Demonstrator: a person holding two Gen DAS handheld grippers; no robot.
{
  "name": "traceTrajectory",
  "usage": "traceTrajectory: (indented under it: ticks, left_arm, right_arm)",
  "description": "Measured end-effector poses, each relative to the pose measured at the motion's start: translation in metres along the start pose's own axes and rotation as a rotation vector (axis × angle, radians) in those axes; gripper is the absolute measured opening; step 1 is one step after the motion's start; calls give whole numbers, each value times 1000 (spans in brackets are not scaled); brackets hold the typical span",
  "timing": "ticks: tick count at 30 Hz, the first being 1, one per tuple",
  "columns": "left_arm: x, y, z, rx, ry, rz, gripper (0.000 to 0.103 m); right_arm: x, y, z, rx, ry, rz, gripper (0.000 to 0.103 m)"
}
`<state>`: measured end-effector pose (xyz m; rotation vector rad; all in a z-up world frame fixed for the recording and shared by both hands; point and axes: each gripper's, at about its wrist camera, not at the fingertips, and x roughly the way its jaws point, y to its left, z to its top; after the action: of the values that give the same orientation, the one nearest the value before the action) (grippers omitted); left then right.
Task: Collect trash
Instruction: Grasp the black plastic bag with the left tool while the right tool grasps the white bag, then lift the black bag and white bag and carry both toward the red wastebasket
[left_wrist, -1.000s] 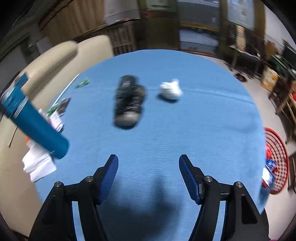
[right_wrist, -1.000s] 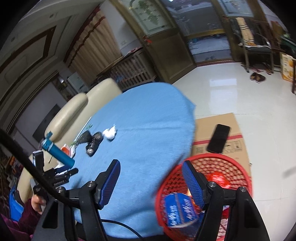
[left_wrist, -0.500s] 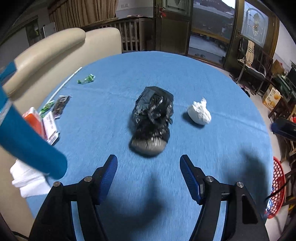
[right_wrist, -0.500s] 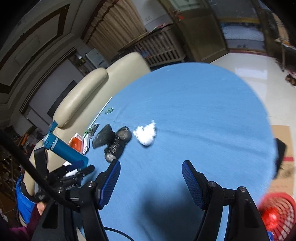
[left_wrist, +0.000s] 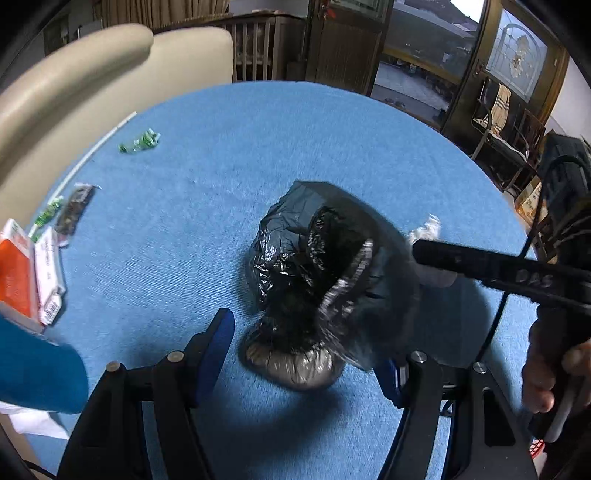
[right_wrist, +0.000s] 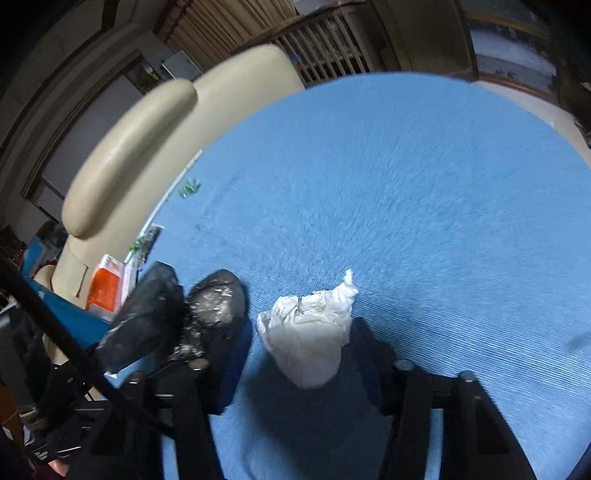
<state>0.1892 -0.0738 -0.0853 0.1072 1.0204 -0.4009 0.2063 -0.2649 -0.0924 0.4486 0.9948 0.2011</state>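
A crumpled black plastic bag (left_wrist: 314, 273) lies on the blue tablecloth (left_wrist: 207, 155). My left gripper (left_wrist: 306, 354) is open with the bag's near end between its fingers. A crumpled white bag (right_wrist: 310, 336) lies to its right. My right gripper (right_wrist: 299, 365) is open around the white bag; the bag sits between the fingers. The black bag also shows in the right wrist view (right_wrist: 177, 317), at the left. The right gripper's body (left_wrist: 509, 273) crosses the left wrist view and hides most of the white bag (left_wrist: 428, 232).
A green wrapper (left_wrist: 140, 142), a dark wrapper (left_wrist: 75, 208), a white straw (left_wrist: 96, 147) and an orange and white packet (left_wrist: 29, 273) lie at the cloth's left edge. A blue cylinder (left_wrist: 37, 365) stands near left. A beige sofa (right_wrist: 162, 122) is behind the table.
Both grippers have moved forward and down. The left now straddles the black bag. The right swung from the red basket to the table and now straddles the white bag.
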Motion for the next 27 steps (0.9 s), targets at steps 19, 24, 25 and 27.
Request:
traceTrajectory:
  ticks: [19,24,25,27]
  left_arm:
    - [-61,-37,-36,23,-77,-28,40]
    - [-103,-65,-57,60,-128,-21,40]
    - [-110,-70,-61,68,-135,-18,40]
    - [-124,-82,-70,90,-153,-18,40]
  right_arm:
    - [-103,8,-65,-26,-133,39,40]
    - [-157,7,-96,-32,-200,37,40]
    - [-167,6,-102,-30,-214,37,40]
    - [-186,7,-114,-30,-238,32,40]
